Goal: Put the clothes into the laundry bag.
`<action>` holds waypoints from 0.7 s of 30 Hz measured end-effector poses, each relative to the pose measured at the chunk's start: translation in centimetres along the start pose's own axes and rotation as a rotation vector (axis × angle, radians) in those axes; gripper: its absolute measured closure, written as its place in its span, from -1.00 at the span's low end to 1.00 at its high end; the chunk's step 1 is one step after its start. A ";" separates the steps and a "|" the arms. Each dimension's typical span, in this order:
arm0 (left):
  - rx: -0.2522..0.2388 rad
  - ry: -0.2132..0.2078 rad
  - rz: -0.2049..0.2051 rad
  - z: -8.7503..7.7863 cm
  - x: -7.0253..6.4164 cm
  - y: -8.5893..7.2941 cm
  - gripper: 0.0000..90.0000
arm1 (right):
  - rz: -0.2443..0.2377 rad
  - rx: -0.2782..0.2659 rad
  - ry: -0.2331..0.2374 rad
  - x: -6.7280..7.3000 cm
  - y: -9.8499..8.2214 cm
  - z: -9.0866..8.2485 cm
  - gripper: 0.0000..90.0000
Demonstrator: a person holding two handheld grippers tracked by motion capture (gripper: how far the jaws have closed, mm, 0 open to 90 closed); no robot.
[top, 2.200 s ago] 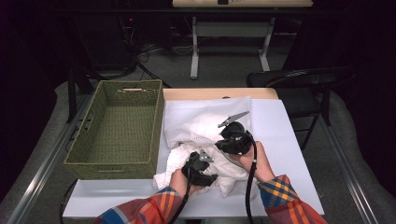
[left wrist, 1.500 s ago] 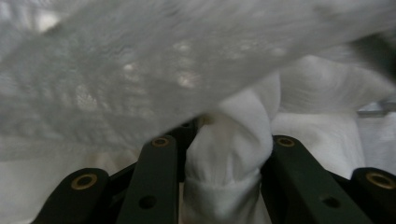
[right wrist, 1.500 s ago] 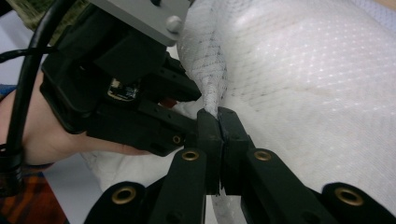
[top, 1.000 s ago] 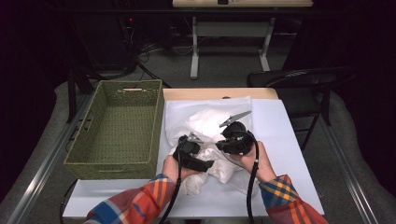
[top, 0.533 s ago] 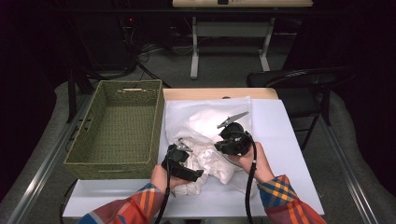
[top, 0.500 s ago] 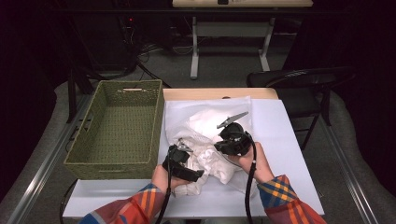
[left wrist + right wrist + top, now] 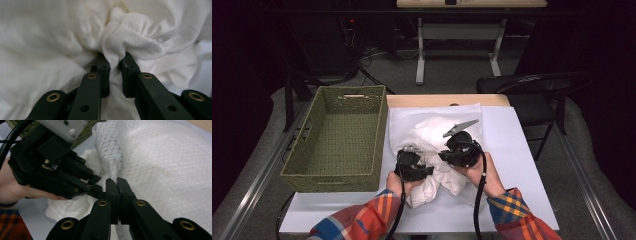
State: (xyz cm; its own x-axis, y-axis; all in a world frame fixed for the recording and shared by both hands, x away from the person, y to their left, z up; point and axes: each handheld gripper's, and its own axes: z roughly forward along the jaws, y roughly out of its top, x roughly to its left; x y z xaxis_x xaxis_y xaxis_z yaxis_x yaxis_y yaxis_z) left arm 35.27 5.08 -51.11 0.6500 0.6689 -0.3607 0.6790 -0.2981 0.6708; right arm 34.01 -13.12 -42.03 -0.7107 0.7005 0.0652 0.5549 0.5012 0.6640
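Note:
A crumpled white cloth [image 7: 432, 184] lies on the table, partly inside a white mesh bag [image 7: 432, 129]. My left gripper [image 7: 426, 169] has just been closing, and in the left gripper view its jaws [image 7: 115, 66] now pinch a bunched fold of the cloth [image 7: 130, 40]. My right gripper [image 7: 443, 156] is shut on a gathered edge of the mesh bag [image 7: 162, 165], the netting rising in a twisted strip from between its jaws [image 7: 116, 185]. The left gripper [image 7: 57, 170] sits just left of it, fingers nearly touching.
A green woven basket [image 7: 379, 132] stands empty to the left of the cloth. The white tabletop [image 7: 522, 165] is bare at the right and front. A dark chair [image 7: 537, 85] stands behind the table's right corner.
The left gripper has shifted slightly right, into the cloth, and its jaws have closed on a fold. The right gripper has stayed put, holding the mesh.

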 end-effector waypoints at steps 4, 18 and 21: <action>-0.077 0.000 -0.044 0.4 -0.3 1.7 0.76 | 0.000 -0.019 0.012 0.1 0.2 -0.6 0.99; 0.080 0.065 0.165 -0.6 -0.1 0.2 -0.42 | 0.018 0.053 -0.012 -1.2 -0.9 1.0 0.97; 0.090 0.088 0.199 -2.1 -0.5 -0.4 -0.56 | 0.017 0.055 -0.014 -1.0 -0.8 1.0 0.97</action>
State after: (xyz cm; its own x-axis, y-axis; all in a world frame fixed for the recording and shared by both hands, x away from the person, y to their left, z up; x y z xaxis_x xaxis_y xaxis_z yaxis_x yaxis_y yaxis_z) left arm 33.96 6.25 -49.85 0.7442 0.6469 -0.1666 0.5709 -0.4865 0.6613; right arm 34.69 -13.68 -43.34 -0.6954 0.7156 0.0656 0.5897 0.5162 0.6211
